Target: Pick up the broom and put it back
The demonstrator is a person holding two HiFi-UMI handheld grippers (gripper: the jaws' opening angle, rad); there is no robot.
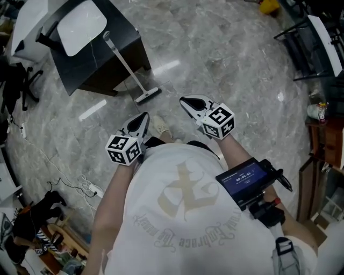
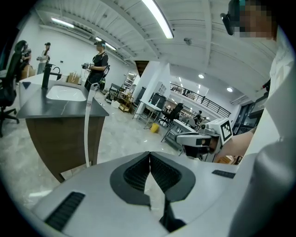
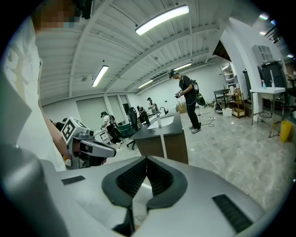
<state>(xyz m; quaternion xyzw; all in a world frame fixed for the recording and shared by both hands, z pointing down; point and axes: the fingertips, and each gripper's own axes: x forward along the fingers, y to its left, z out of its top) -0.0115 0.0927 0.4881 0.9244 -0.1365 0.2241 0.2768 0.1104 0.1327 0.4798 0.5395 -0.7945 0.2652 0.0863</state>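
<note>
- White cloth of the person's shirt (image 1: 177,215) fills the near part of the head view, with a small dark screen unit (image 1: 246,180) mounted at its right.
- Left gripper (image 1: 145,115) is held just ahead of the body, pointing out over the floor. In the left gripper view its ribbed pads (image 2: 136,173) meet tip to tip with nothing between them, so it is clenched and empty.
- Right gripper (image 1: 184,100) sits beside it, a little farther out and apart from the left one. The right gripper view shows its pads (image 3: 130,179) pressed together on nothing as well.
- Pale shoe (image 1: 159,127) shows on the floor between the two grippers.
- Grey marbled floor (image 1: 215,53) spreads out beyond them.
- Broom (image 1: 125,68) stands farther on and to the left, well apart from both grippers. Its flat head rests on the floor and its thin pale handle leans up against the right side of a dark counter (image 1: 121,24).
- White basin (image 1: 80,27) is set into the counter top, with a dark tap (image 2: 46,76) beside it.
- Beyond the counter a person in dark clothes (image 2: 98,65) stands.
- Yellow object (image 1: 269,6) lies at the far edge of the floor, too small to identify.
</note>
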